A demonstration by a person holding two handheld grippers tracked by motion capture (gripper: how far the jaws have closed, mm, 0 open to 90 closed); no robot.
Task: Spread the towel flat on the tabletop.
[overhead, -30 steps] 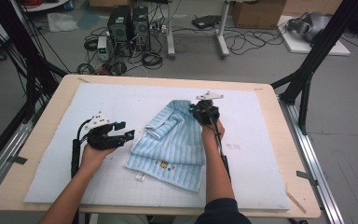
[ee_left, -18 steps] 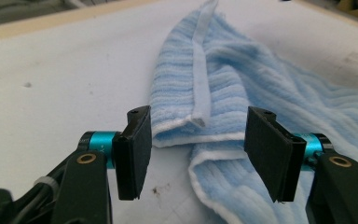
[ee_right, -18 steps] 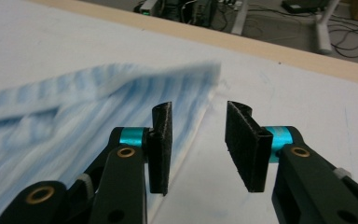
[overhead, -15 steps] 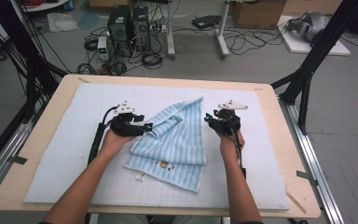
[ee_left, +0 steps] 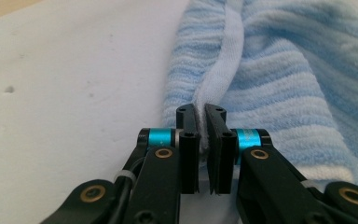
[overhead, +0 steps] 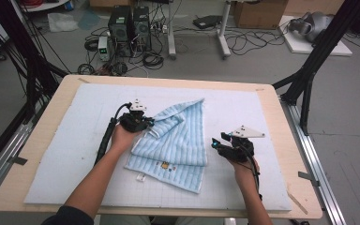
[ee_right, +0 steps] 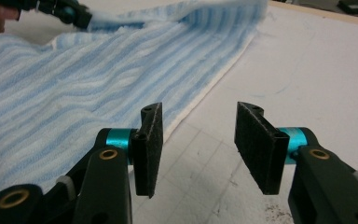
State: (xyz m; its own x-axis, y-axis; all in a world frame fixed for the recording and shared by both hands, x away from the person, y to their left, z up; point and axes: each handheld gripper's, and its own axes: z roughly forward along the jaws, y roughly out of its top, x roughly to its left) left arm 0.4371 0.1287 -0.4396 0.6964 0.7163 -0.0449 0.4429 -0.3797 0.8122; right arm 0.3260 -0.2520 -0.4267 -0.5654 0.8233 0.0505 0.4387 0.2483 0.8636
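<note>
On the padded counter (overhead: 56, 140) lies a half-folded blue striped towel (overhead: 178, 145); the left claw (ee_left: 204, 122) has just pinched shut on its hem, while the right claw (ee_right: 198, 140), just opened and empty, has moved off beside its edge, so a refold seems next

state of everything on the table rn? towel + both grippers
striped towel: partly folded, flat on the mat, one edge pinched up at the left.
left gripper: jaws just closed, shut on the towel's hem.
right gripper: jaws just opening, nothing between them, off the towel's right edge.
white mat: flat.
</note>
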